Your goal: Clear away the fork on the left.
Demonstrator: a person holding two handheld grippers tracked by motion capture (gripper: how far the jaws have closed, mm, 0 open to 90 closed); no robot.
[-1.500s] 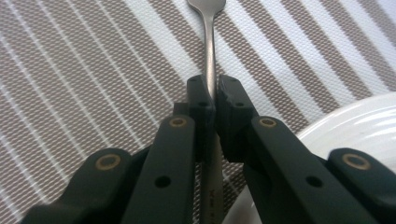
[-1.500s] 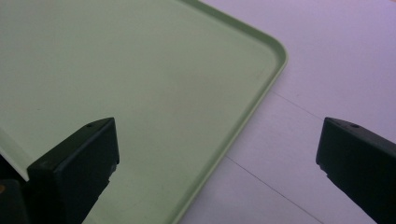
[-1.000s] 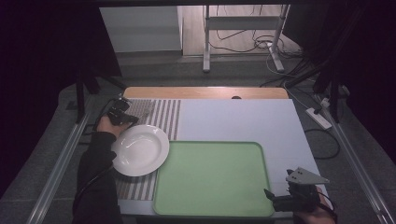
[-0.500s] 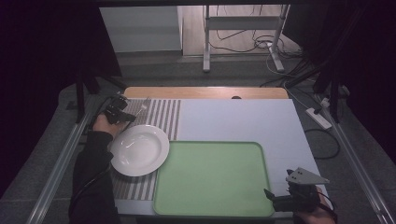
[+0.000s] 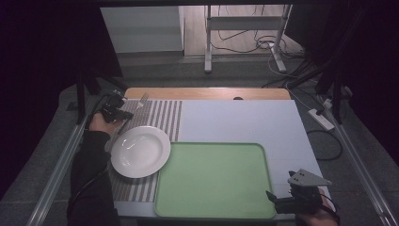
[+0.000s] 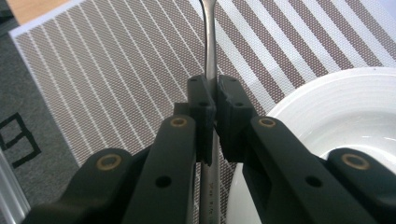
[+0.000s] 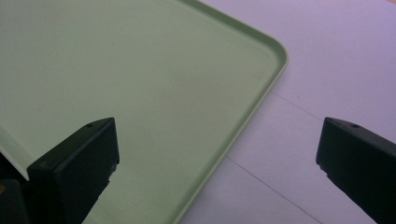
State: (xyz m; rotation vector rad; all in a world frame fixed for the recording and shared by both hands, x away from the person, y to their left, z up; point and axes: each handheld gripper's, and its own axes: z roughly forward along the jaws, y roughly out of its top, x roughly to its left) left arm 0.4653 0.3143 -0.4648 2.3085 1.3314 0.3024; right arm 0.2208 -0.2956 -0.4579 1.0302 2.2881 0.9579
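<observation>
Fork (image 6: 210,56) handling is the step in hand, as I judge it: my left gripper (image 6: 211,100) is clenched on the fork's handle over the striped mat (image 5: 162,115), just beside the far-left rim of the white plate (image 5: 140,151), tines pointing away from me. The next move probably calls for lowering the fork flat on the mat beside the plate before I release it. The plate and the green tray (image 5: 214,179) hold nothing, and my right gripper (image 7: 217,172) waits released, jaws wide apart, over the tray's near right corner.
</observation>
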